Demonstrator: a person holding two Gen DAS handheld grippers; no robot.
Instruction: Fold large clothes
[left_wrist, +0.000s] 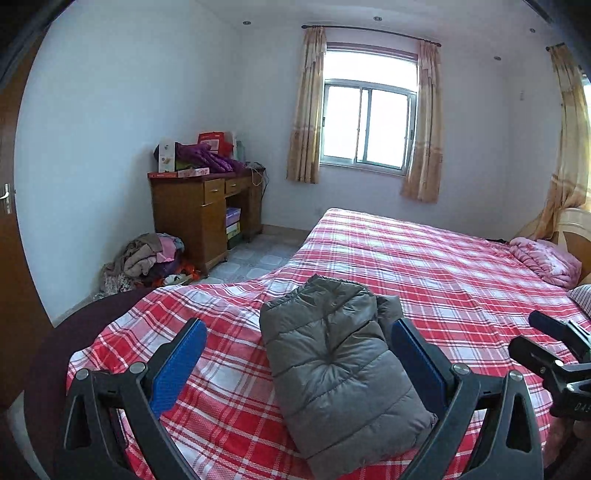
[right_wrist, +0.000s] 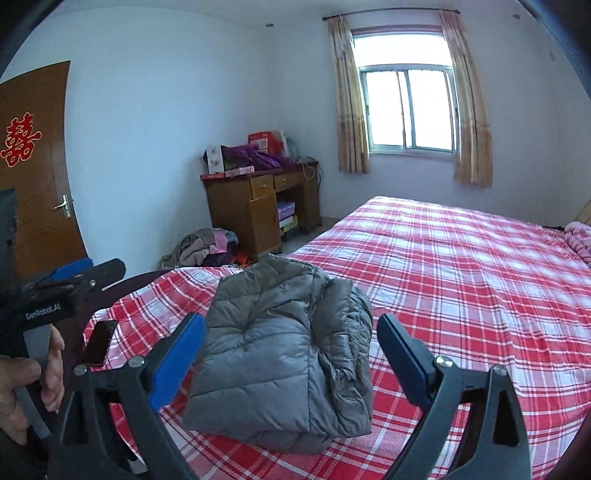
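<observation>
One folded grey quilted puffer jacket (left_wrist: 332, 365) near, on red-and-white plaid bedsheet (left_wrist: 443, 266). Two grippers above it: left gripper (left_wrist: 299, 332) wide, empty; right gripper (right_wrist: 291, 328) wide, empty.

claw (right_wrist: 291, 338): black frame | blue pads (right_wrist: 177, 363) | silver screws | "GenRobot.AI" marking

Daylight from the window (left_wrist: 367, 123), blown out white; room evenly lit w/ soft shadows; strong fisheye bending + dark corners; both views sharp.
</observation>
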